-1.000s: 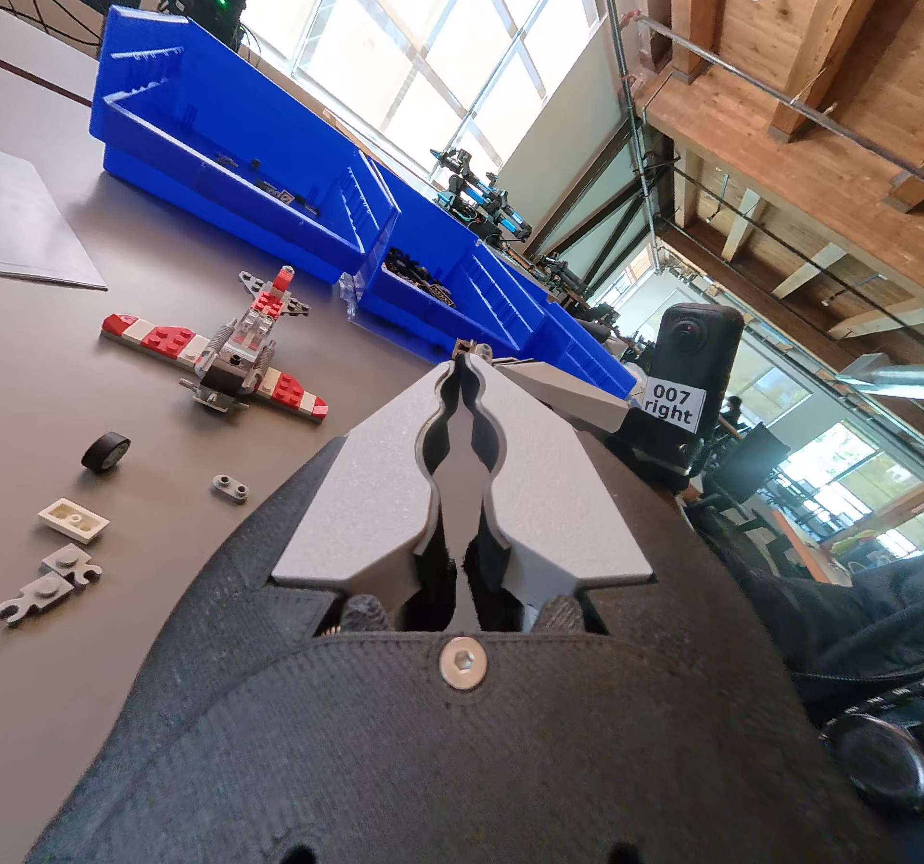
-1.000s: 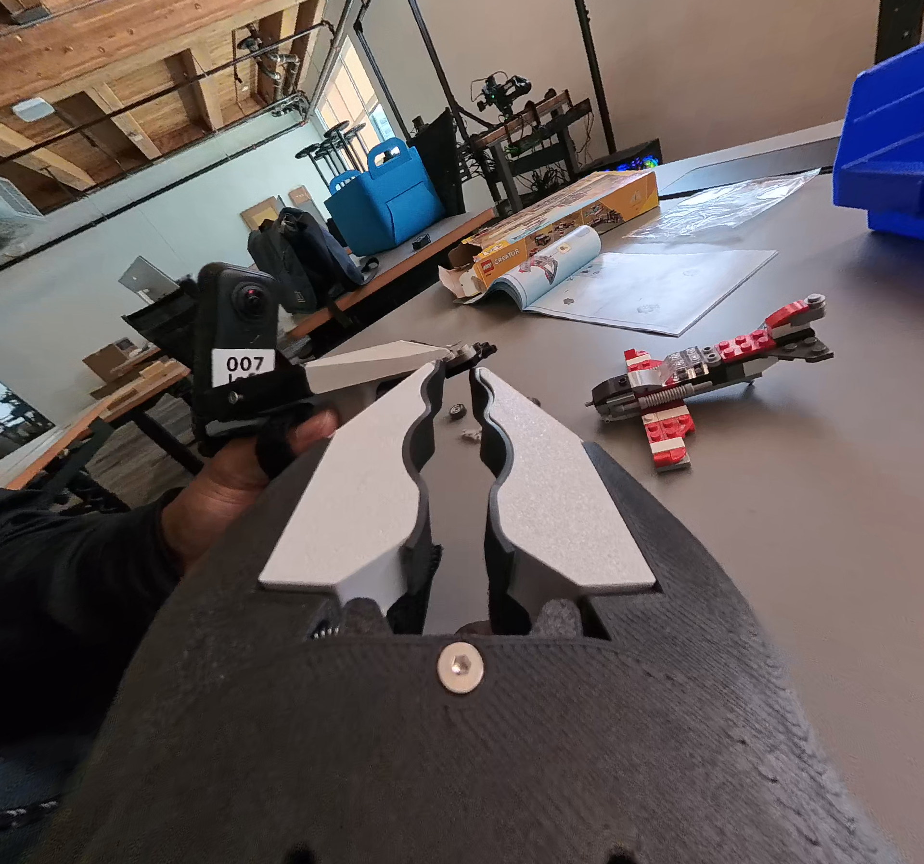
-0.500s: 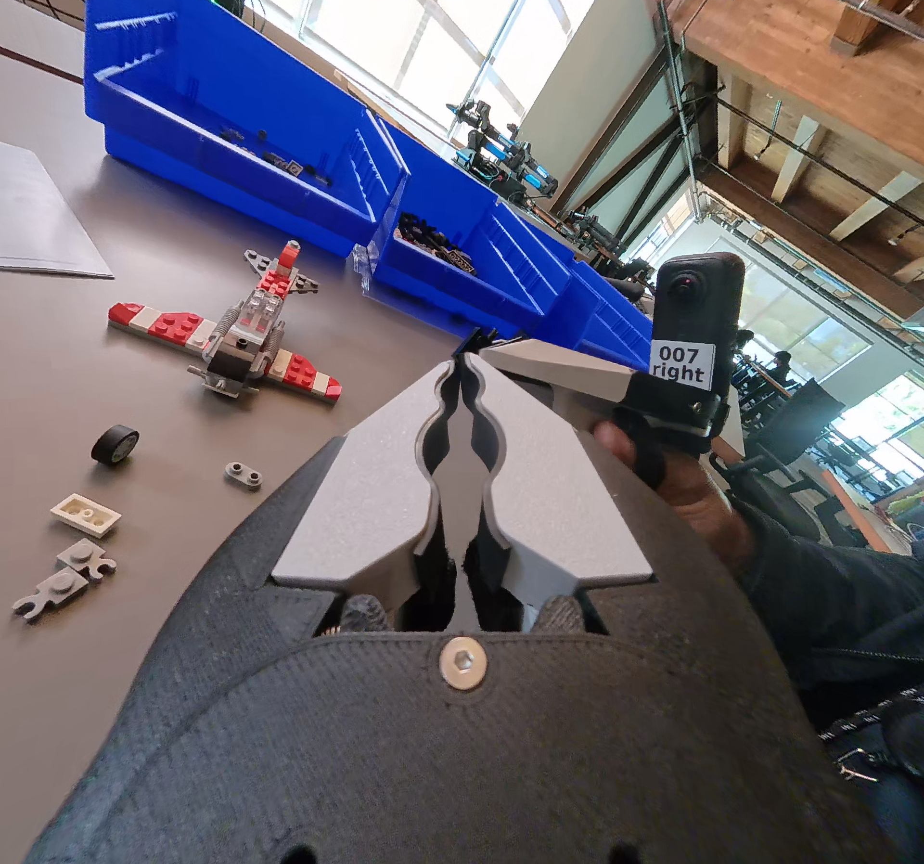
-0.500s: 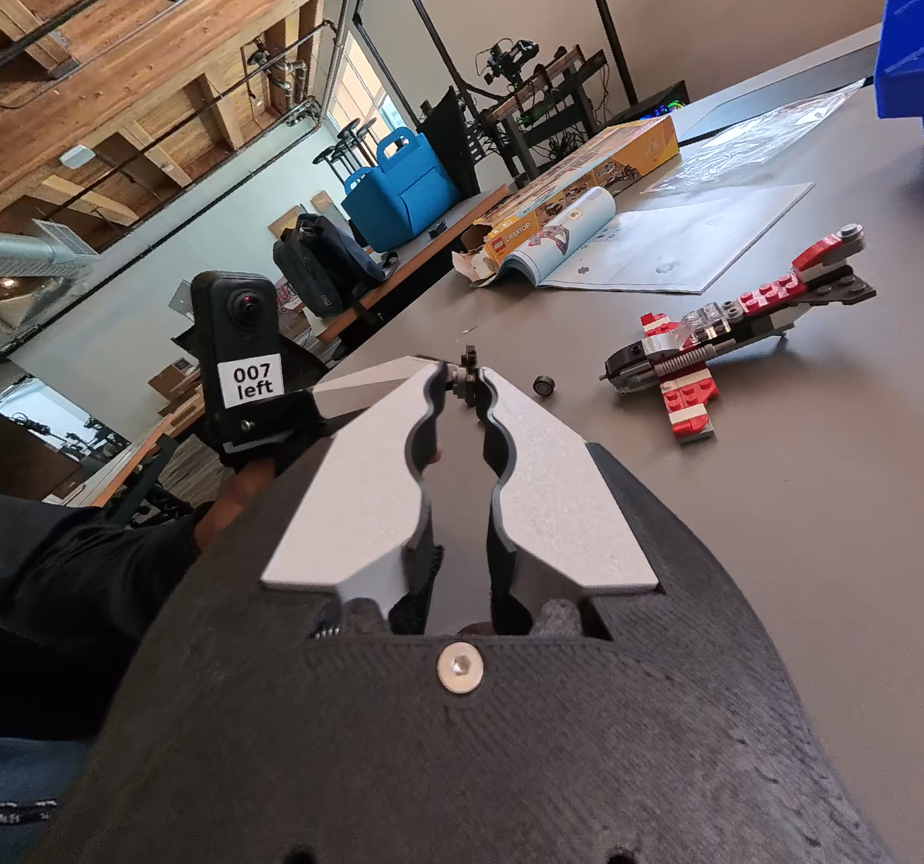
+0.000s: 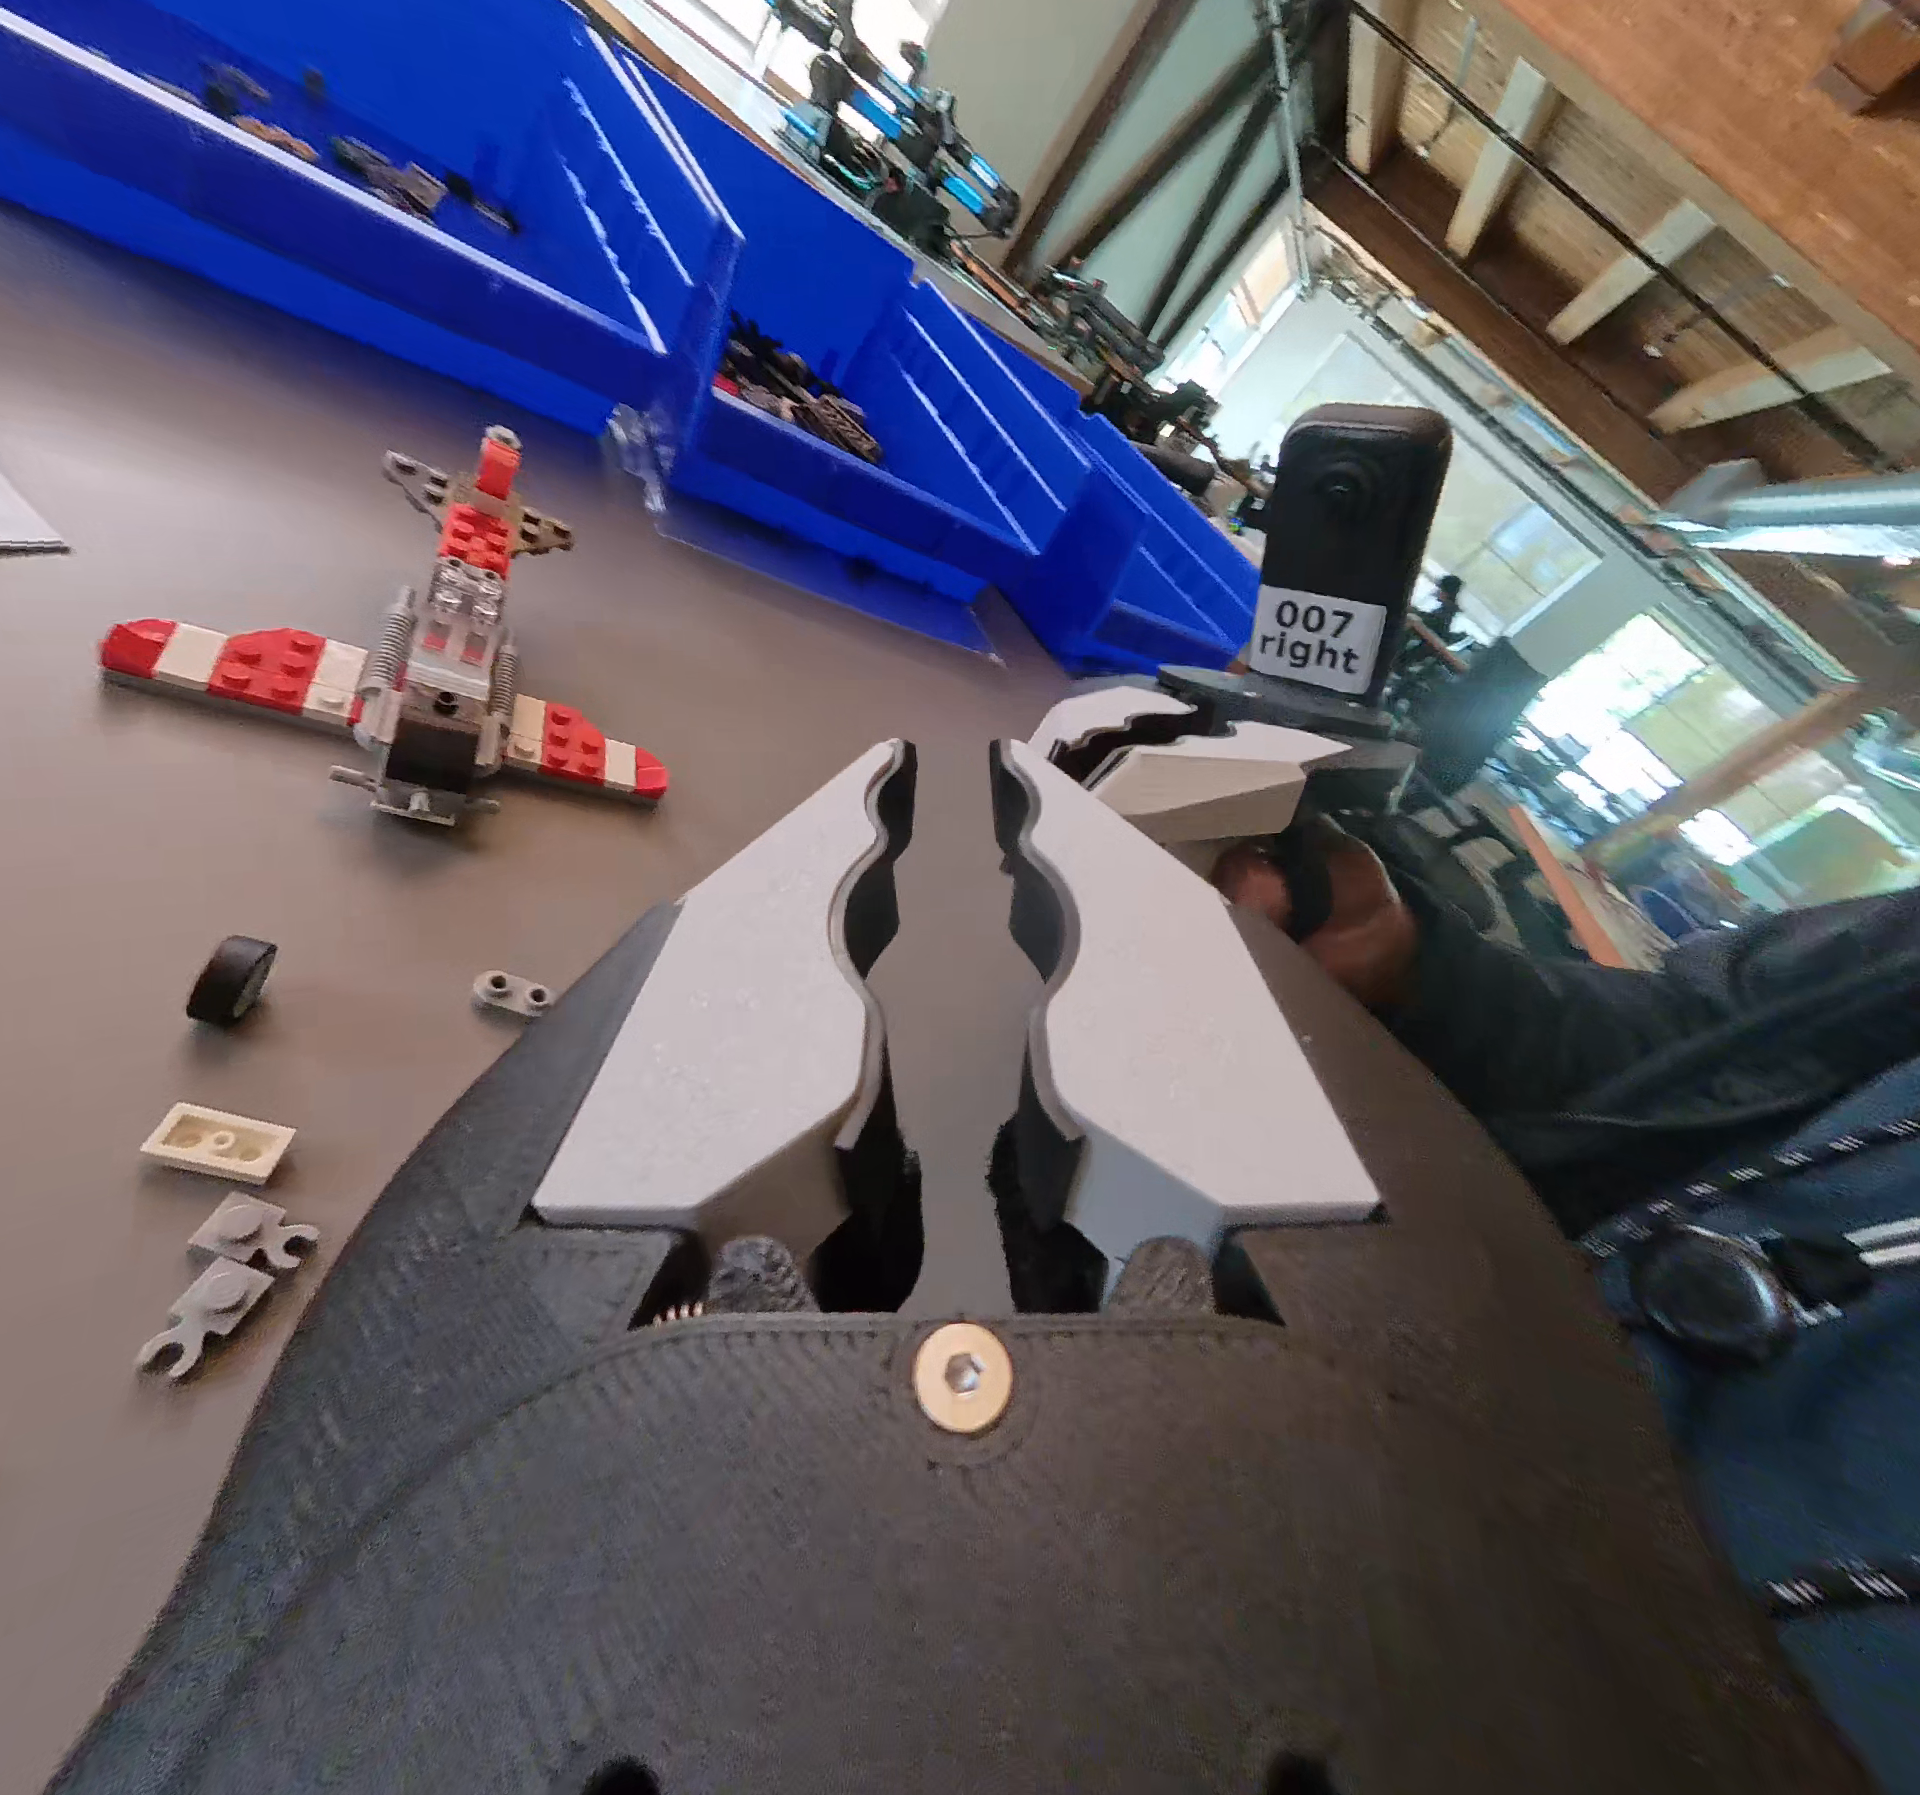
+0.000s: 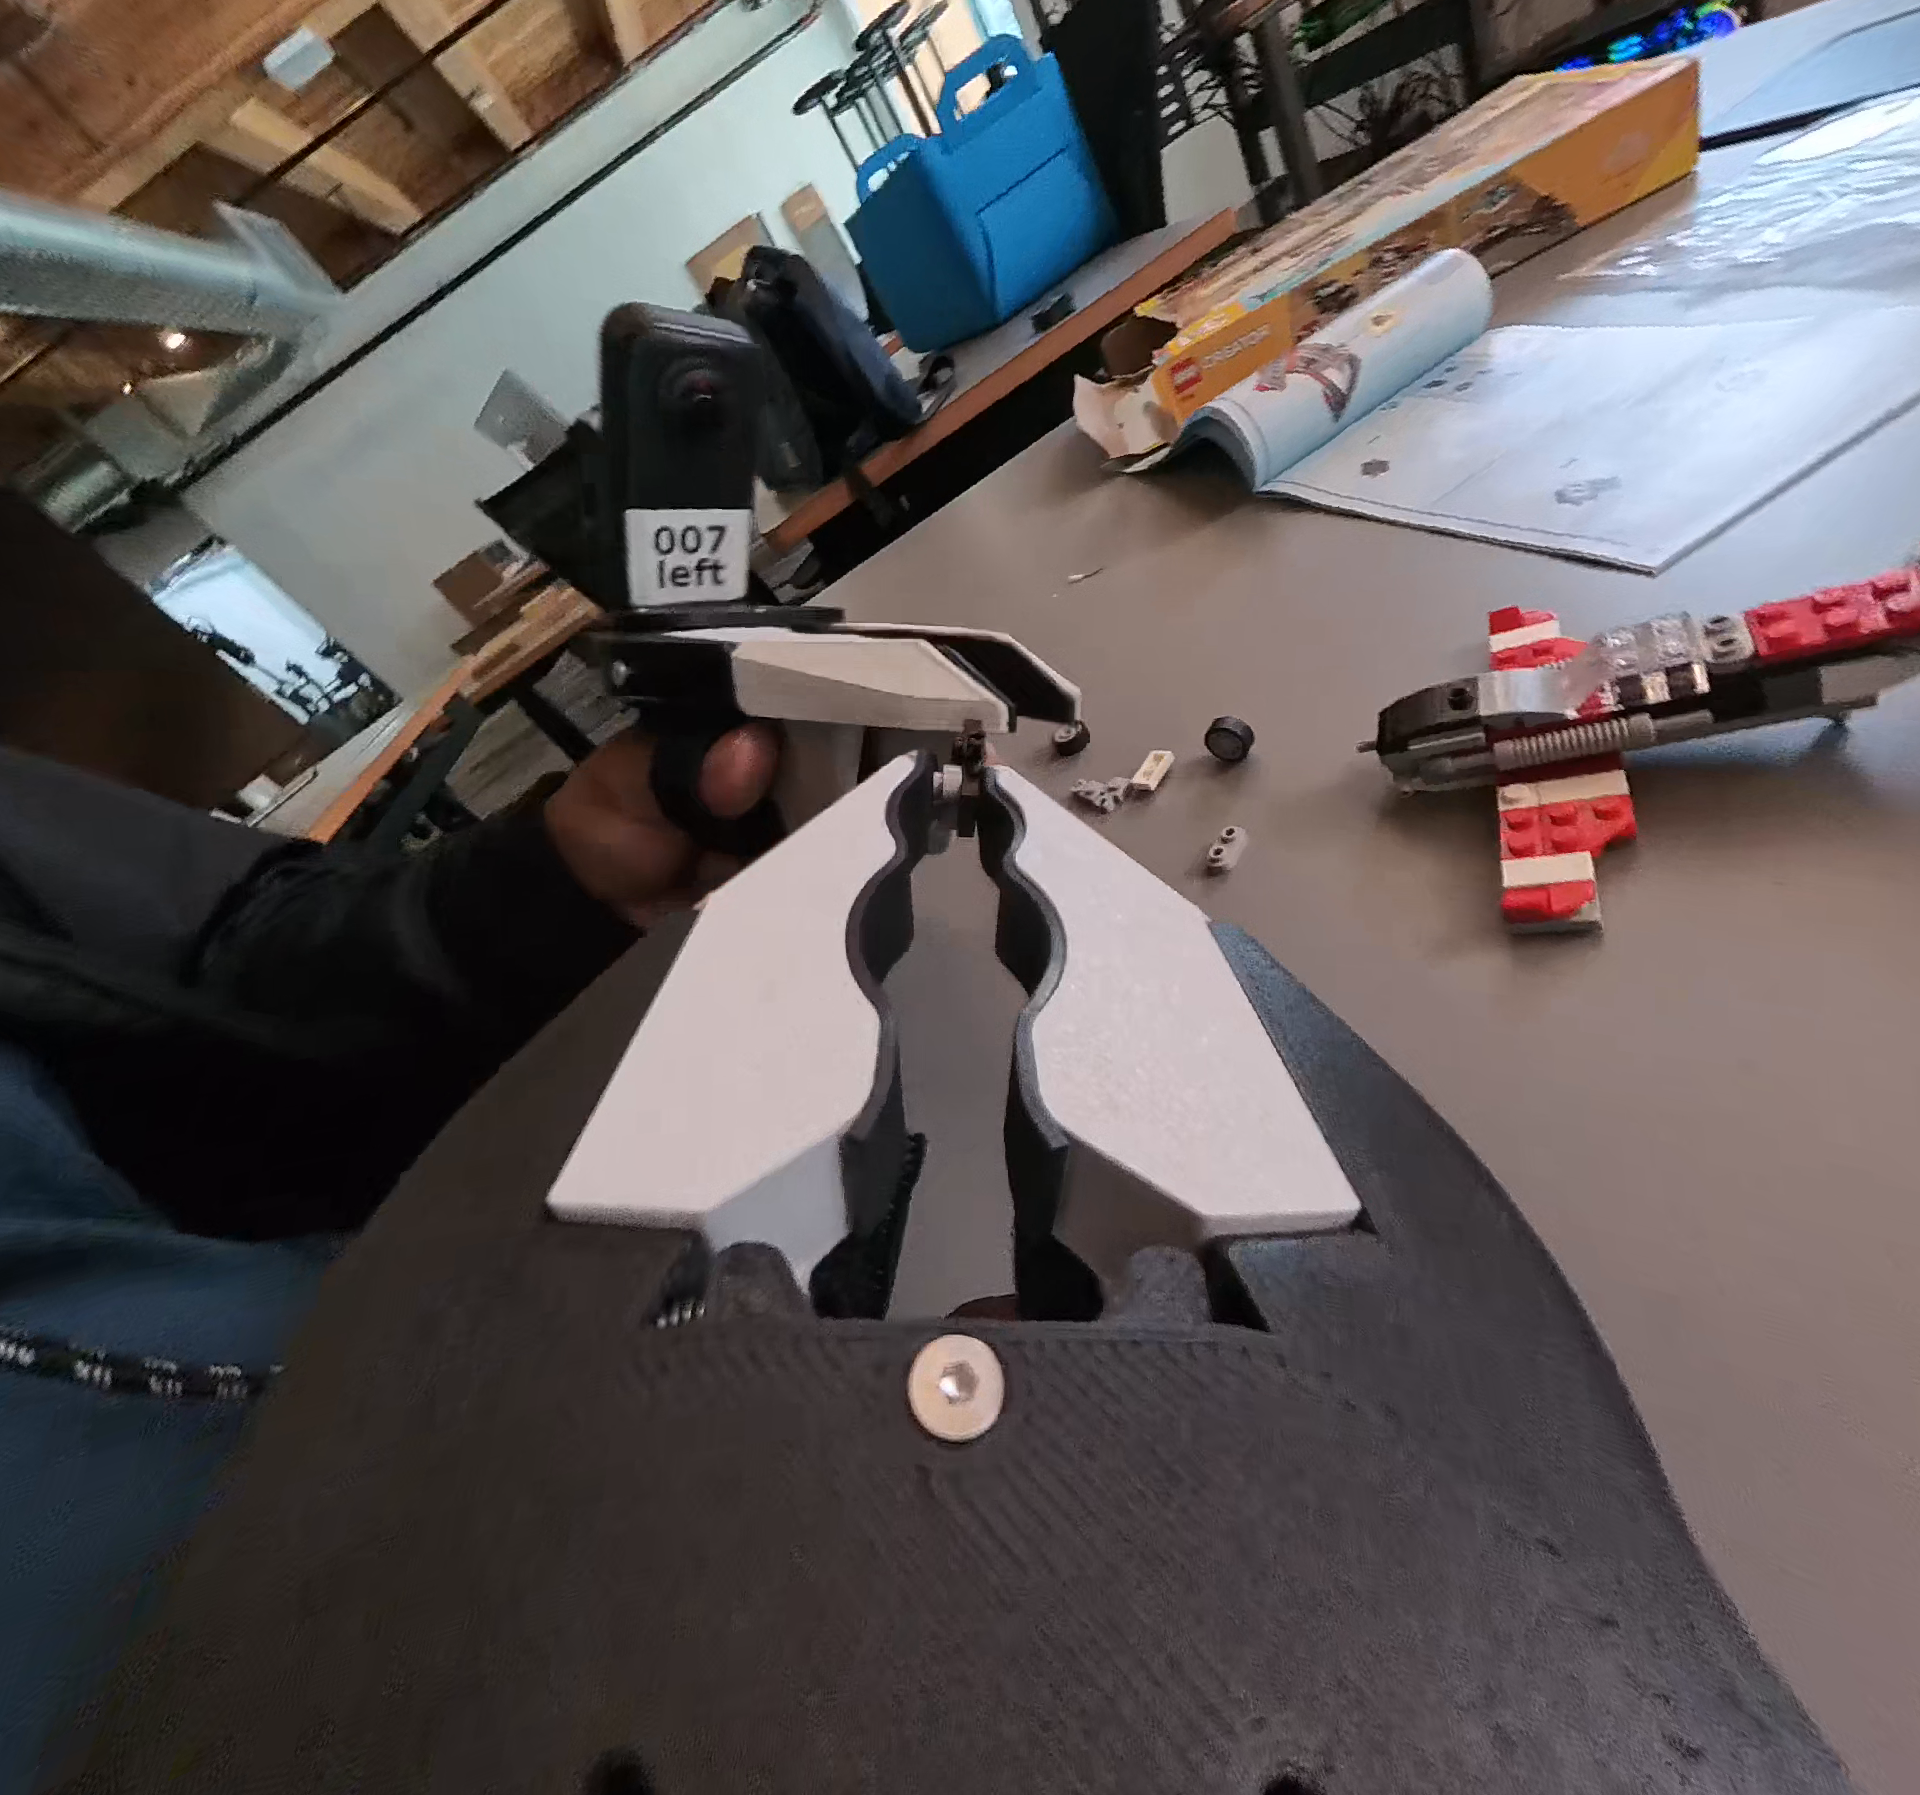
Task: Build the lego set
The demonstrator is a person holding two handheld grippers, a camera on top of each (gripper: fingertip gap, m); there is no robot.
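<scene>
Your right claw is clamped on a small dark grey piece at its tips, held above the bench; only the right wrist view shows it. The plane, red and white with a grey body, sits on the bench well apart. Your left claw stands apart with nothing in it. The left view alone shows the blue bins behind the plane; the right view alone shows the open booklet and box.
</scene>
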